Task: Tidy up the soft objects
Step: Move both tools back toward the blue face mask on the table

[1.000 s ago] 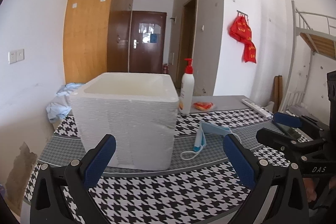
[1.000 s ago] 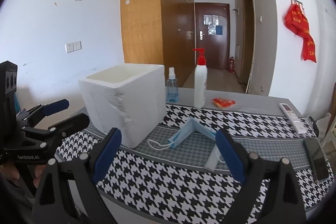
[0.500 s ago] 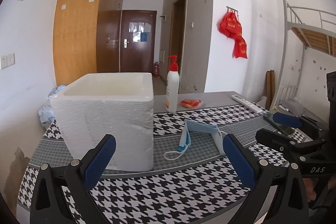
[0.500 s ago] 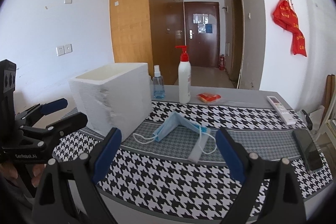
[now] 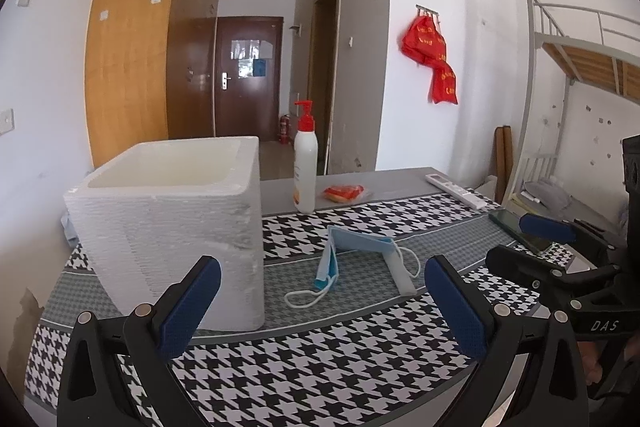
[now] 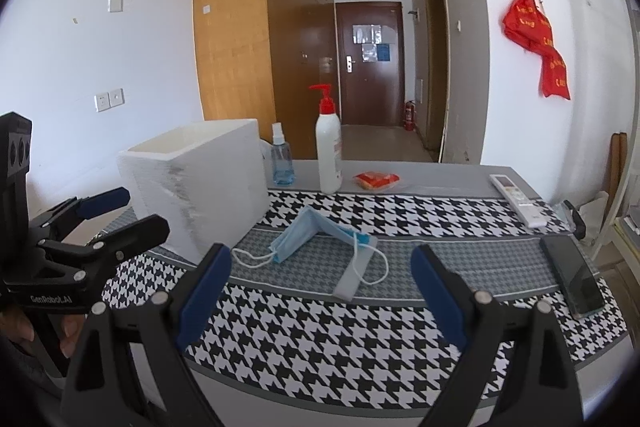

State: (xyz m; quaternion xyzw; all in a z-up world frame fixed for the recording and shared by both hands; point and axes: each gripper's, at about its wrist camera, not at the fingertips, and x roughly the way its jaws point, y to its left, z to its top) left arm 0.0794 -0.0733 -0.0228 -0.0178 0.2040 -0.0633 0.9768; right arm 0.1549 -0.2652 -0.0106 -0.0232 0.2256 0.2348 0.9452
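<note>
Face mask [image 6: 320, 237], blue (folded, tented), lying on houndstooth tablecloth [image 6: 360, 339] beside white foam box [image 6: 200, 183], left gripper [image 5: 320, 303] and right gripper [image 6: 320, 291] both hovering spread wide, gripping nothing, pump bottle [image 6: 329, 151] standing behind.

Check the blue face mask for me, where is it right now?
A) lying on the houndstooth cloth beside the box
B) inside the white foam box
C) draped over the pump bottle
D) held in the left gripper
A: the face mask lies on the houndstooth cloth beside the white foam box, clear of both open grippers.
</note>
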